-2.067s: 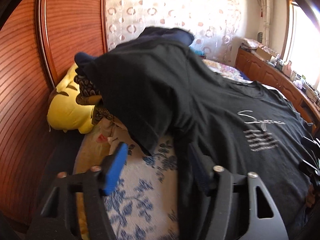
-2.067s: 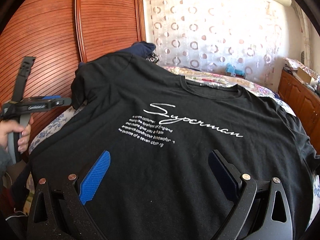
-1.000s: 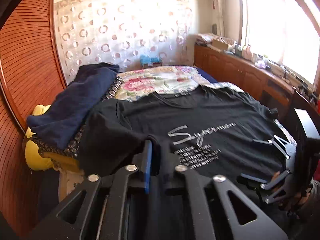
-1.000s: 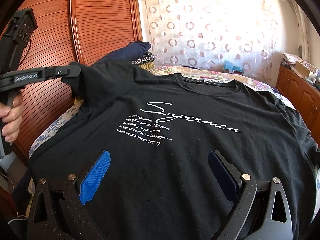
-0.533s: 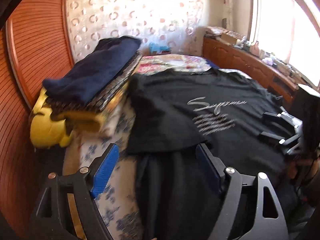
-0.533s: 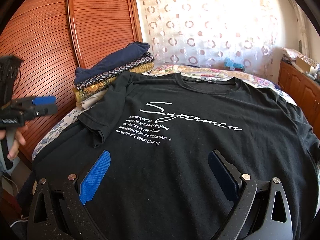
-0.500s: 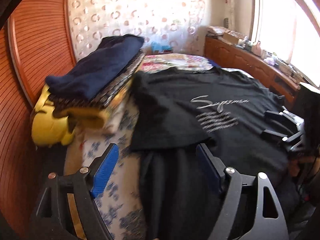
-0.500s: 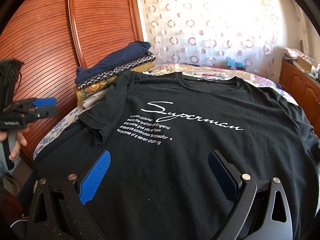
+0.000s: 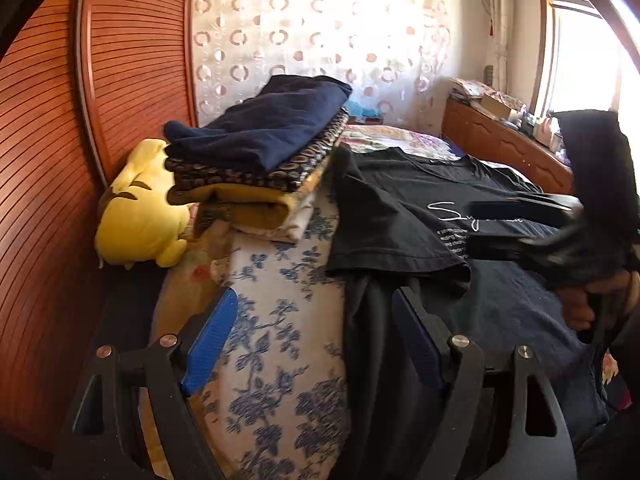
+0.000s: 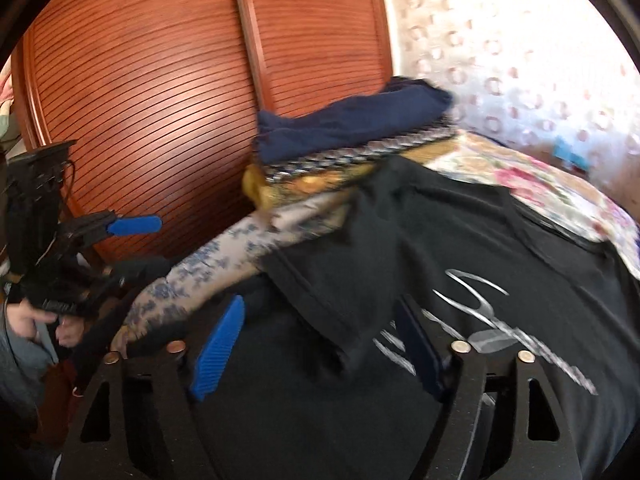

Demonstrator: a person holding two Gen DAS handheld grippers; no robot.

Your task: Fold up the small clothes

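Left wrist view: sleeve (image 9: 384, 236) now lies folded onto the tee (image 9: 500, 308) beside the stack (image 9: 260, 148), both grippers, left (image 9: 316, 344) and right (image 10: 320, 344), gaping empty, so 1 fold done.

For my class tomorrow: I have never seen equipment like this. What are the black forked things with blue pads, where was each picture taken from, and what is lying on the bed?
There is no robot here. A person holds a hand-held claw in each hand, and each claw carries a wide-angle camera that looks out along its two fingers. That is why each picture has black prongs at the bottom.

In the left camera's picture, the left claw is open and holds nothing. The right claw shows at the right edge.

The right camera's picture is blurred. The right claw is open and empty too.

On the bed lies a black T-shirt with white writing, one sleeve folded inward over its front. Beside it sits a stack of folded clothes, navy on top, next to a yellow plush toy. Under it all is a blue-flowered bedcover.
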